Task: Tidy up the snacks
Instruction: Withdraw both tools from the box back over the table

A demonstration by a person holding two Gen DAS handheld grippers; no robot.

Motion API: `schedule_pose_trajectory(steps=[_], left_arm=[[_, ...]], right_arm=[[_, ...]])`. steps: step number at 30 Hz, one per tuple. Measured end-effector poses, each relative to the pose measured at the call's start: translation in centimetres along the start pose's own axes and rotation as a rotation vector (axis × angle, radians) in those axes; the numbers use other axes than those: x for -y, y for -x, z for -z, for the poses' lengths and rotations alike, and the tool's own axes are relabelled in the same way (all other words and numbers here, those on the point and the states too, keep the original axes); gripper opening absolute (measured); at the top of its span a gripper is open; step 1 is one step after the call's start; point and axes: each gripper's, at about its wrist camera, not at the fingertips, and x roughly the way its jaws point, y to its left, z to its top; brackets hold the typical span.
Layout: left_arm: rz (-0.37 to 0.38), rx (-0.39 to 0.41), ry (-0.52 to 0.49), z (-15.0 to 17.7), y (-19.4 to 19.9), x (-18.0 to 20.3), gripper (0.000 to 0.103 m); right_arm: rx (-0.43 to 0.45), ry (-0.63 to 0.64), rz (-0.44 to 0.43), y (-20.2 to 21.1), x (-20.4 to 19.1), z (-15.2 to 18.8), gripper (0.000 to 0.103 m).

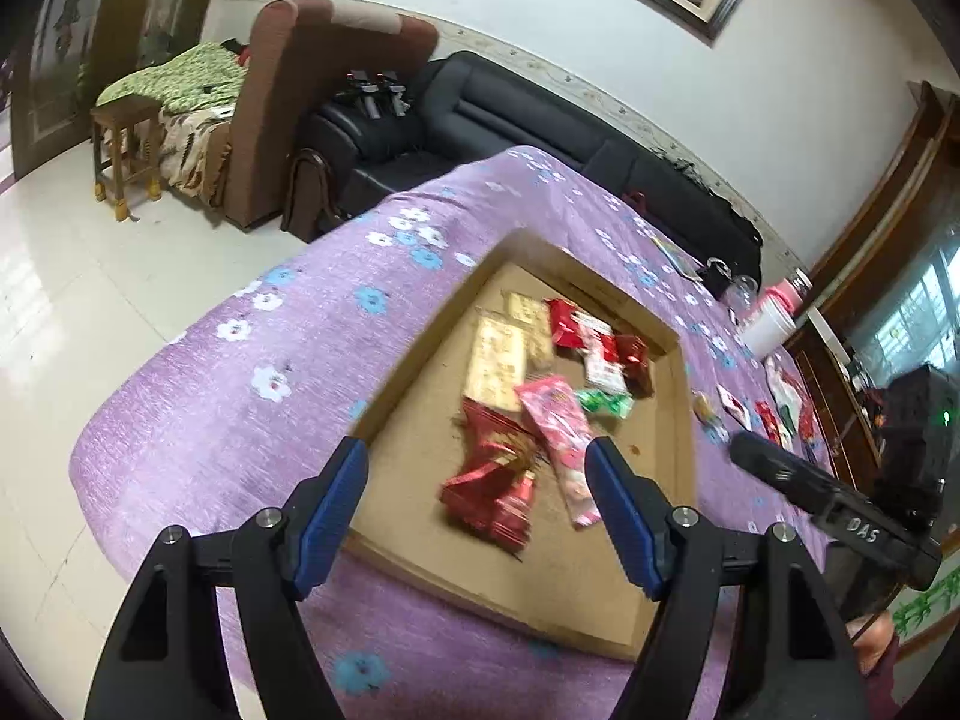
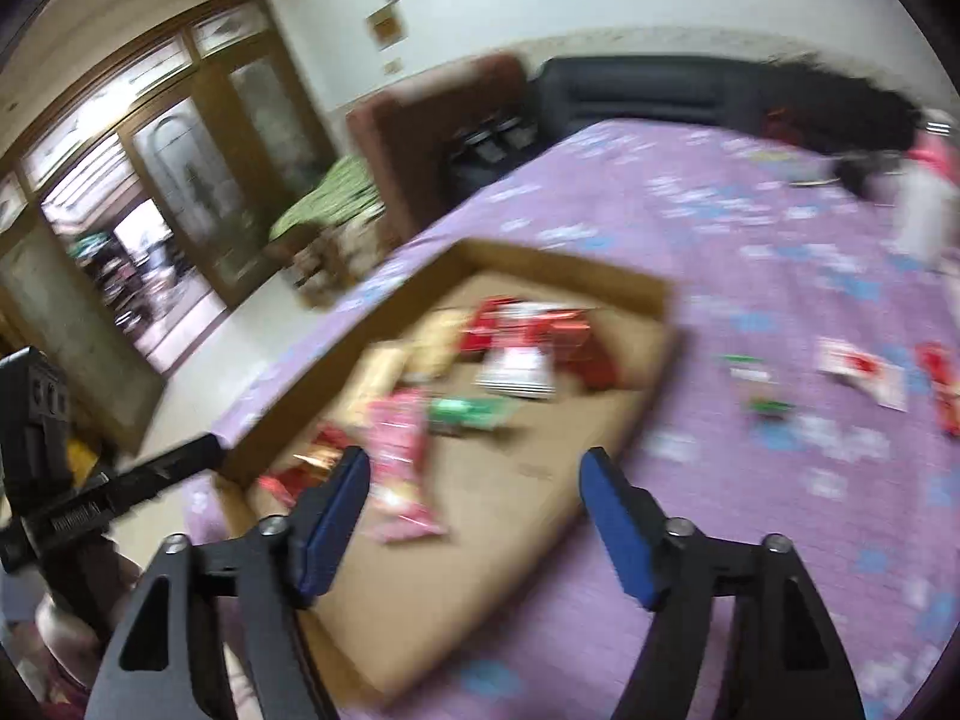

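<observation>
Left gripper (image 1: 477, 468): blue-padded fingers spread apart, nothing between them, hovering above the near end of the shallow cardboard box (image 1: 414, 336). Right gripper (image 2: 474, 474): fingers likewise apart and empty, over the same box (image 2: 336, 354); this view is motion-blurred.

Box contents, left wrist view, nearest first: one red-and-gold packet (image 1: 495, 480) directly ahead between the fingertips, one long pink packet (image 1: 561, 438) just beside it toward the right finger, one small green packet (image 1: 606, 403) beyond, two tan packets (image 1: 501, 363) side by side, and a cluster of red-and-white packets (image 1: 600, 345) at the far side, count unclear. All lie flat on the box floor.

Outside the box, several loose snack packets (image 2: 864, 369) lie on the purple floral cloth (image 1: 240, 372), well apart from both grippers; blur prevents an exact count. One white cup (image 1: 771, 324) stands near the cloth's far edge. One black sofa (image 1: 480, 114) behind.
</observation>
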Motion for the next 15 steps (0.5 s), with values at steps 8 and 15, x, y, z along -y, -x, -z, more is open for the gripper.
schedule_pose_trajectory(steps=[8, 15], left_arm=[[0.143, -0.108, -0.198, 2.6, -1.4, 8.9, 0.074], [0.202, -0.221, -0.413, 6.5, -4.7, 19.6, 0.075]], right_arm=[[-0.104, -0.075, 0.453, 4.4, 12.5, 6.1, 0.081], [-0.112, -0.260, 0.554, 5.4, 21.3, 7.4, 0.095]])
